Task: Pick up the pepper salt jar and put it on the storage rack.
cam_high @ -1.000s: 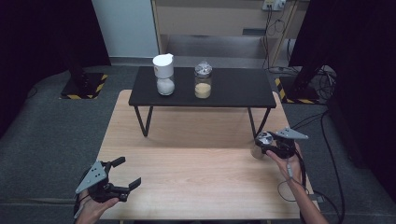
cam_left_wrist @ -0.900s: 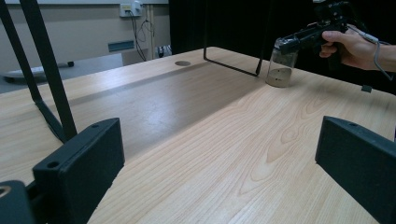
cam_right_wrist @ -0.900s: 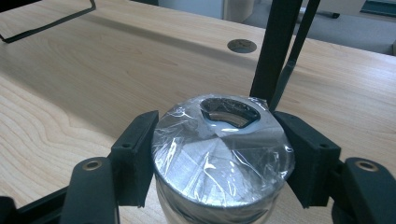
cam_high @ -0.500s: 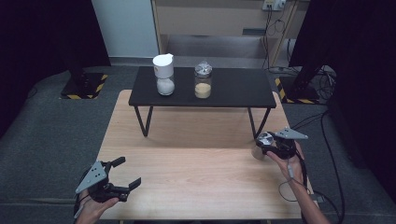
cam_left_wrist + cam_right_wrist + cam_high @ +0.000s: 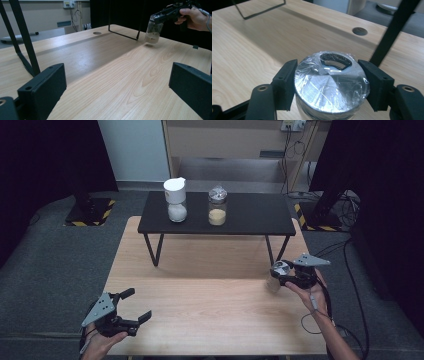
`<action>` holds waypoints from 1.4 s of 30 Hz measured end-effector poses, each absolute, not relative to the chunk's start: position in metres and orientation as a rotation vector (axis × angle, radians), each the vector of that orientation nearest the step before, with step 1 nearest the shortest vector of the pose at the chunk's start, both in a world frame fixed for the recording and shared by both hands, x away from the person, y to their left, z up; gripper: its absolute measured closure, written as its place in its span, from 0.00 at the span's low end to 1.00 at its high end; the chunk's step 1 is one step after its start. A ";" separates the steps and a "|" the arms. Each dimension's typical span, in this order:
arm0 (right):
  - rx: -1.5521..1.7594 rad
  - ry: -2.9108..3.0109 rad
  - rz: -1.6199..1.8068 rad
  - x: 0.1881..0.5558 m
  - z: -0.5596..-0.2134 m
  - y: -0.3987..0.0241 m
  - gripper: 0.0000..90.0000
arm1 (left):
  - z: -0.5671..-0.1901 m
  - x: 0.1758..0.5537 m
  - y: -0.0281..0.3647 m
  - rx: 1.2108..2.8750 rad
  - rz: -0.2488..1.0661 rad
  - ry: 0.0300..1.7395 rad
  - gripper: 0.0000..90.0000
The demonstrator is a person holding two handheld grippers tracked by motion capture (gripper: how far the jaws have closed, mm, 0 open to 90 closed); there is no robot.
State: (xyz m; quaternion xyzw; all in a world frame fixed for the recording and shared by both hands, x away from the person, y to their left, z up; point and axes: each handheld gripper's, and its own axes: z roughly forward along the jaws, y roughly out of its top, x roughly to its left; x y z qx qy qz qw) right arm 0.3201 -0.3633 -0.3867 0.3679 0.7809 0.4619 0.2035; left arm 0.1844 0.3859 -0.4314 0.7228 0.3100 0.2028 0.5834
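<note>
Change: right gripper [image 5: 280,274] now carries the shaker jar [image 5: 153,32] clear of the wooden table [image 5: 210,320].
Right claw: clamped on jar's lid.
Left gripper [image 5: 136,306]: jaws wide, empty.

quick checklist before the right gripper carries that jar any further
1. Right gripper clamped on the jar at its lid: ok.
2. Jar clear of the wooden table, shadow beneath it: ok.
3. Jar upright: roughly, slight tilt: ok.
4. Film over the lid opening sealed: cannot tell.
5. Left gripper open, holding nothing, apart from the jar's side: ok.
6. Free space on the black shelf beside the two shakers: ok.
</note>
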 end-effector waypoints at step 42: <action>0.772 2.400 1.353 0.336 -0.299 -0.329 0.40 | -0.431 0.185 0.386 1.695 0.468 0.731 0.00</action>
